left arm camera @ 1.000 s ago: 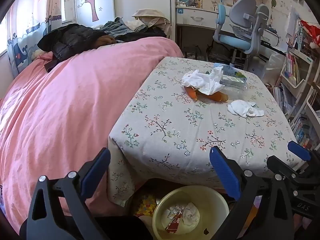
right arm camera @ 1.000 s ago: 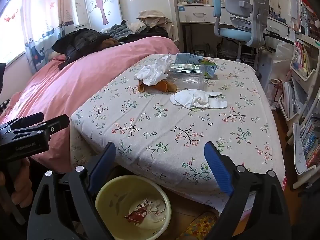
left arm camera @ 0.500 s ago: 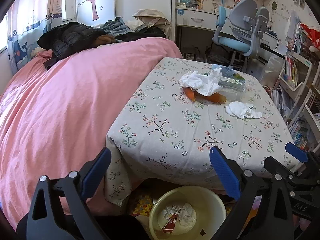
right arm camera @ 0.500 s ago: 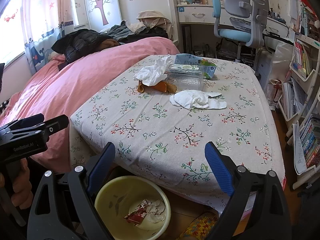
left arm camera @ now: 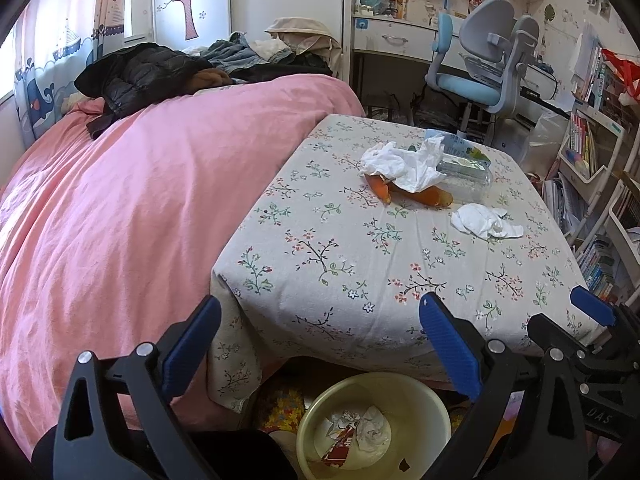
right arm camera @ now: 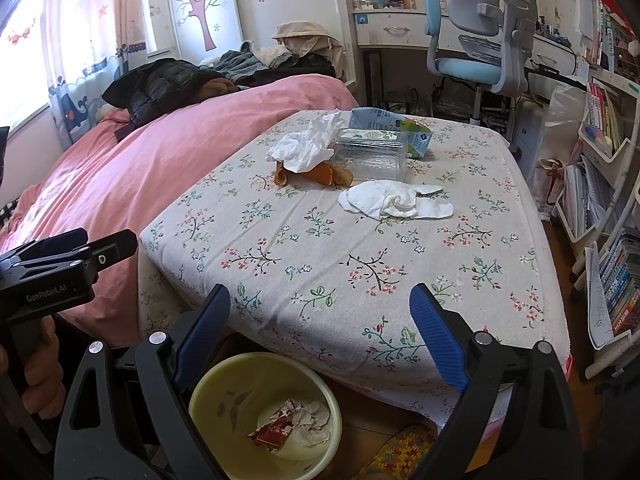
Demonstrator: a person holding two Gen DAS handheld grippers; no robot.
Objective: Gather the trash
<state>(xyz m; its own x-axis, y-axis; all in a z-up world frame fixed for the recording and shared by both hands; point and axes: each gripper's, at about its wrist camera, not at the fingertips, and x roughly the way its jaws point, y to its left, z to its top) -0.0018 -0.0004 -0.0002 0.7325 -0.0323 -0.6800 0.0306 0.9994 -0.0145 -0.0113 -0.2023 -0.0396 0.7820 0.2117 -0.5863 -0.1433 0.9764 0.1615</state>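
Left wrist view: the left gripper (left arm camera: 320, 344) is held wide open and empty at the near edge of the low table under a floral-print cloth (left arm camera: 360, 264). On the cloth, toward 1 o'clock, a crumpled white tissue (left arm camera: 404, 164) is draped over curled orange peel (left arm camera: 416, 194); a smaller flattened white tissue (left arm camera: 486, 222) lies just beyond at 2 o'clock, apart from it. Beside them sit a clear plastic box (left arm camera: 466, 174) and a blue-green carton (left arm camera: 460, 146). At 6 o'clock, the round pale-yellow plastic bin (left arm camera: 316, 420) is seen on the floor, already holding a red wrapper and wadded paper.

Right wrist view: the right gripper (right arm camera: 320, 340) is likewise spread wide with nothing held. The bin (right arm camera: 208, 392) lies at 7 o'clock, the flattened tissue (right arm camera: 394, 200) at 12 o'clock, the draped tissue (right arm camera: 306, 146) and peel (right arm camera: 320, 174) slightly left of it.

The job is judged partly done: some rubbish is binned, while both tissues and the peel remain to be collected.
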